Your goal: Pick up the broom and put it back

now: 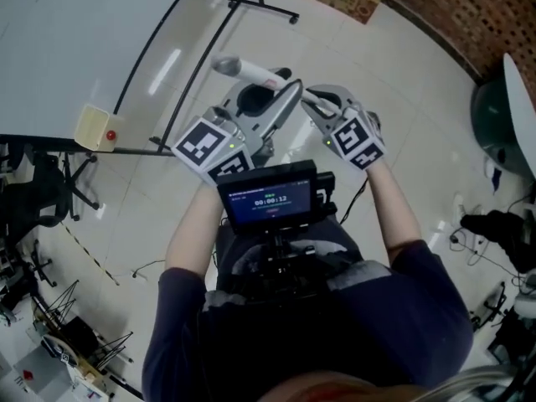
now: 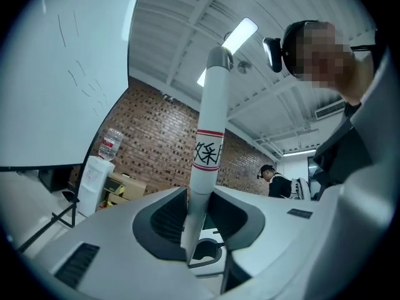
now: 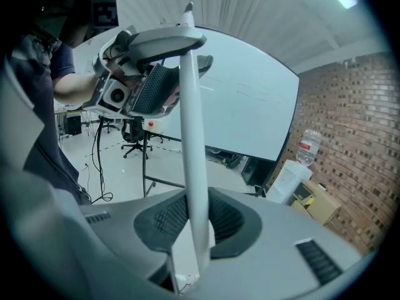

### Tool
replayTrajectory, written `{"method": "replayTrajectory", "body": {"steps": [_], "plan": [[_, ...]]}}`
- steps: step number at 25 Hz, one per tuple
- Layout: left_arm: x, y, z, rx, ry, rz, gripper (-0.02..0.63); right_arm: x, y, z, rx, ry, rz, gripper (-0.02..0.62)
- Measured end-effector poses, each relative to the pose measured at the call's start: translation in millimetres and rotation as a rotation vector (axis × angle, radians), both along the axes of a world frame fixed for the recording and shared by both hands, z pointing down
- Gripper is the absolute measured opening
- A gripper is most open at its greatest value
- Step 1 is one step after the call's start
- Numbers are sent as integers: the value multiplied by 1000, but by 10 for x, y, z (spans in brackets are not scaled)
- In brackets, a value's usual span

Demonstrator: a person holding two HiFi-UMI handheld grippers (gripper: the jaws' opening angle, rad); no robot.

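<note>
Brick wall (image 2: 156,136), big whiteboard (image 3: 250,105), pale tiled floor (image 1: 402,82), ceiling strip light (image 2: 240,33) lit.

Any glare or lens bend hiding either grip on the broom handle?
Left gripper view: the ceiling strip light flares behind the top of the white round broom handle, but its red-banded label is sharp and the dark fingers show clearly against it. Right gripper view: fisheye curves the whiteboard, corners go black, handle crisp. Head view: light streaks on the glossy pale floor, no blur.
</note>
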State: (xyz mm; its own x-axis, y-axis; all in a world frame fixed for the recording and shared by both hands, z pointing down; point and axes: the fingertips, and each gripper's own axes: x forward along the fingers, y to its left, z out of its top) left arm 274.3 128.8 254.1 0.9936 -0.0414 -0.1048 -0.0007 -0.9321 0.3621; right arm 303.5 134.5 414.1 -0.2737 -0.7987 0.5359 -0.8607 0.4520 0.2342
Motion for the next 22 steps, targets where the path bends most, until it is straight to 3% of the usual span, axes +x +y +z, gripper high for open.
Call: {"method": "replayTrajectory", "body": {"steps": [12, 18, 22], "plan": [[-344, -346, -78, 63, 7, -181, 94, -391, -546, -54, 2, 8, -248, 97], [-416, -416, 146, 56, 10, -233, 101, -445, -690, 162, -7, 33, -304, 98], [-1095, -836, 289, 25, 9, -235, 103, -1111, -1077, 321, -82, 73, -319, 98]]}}
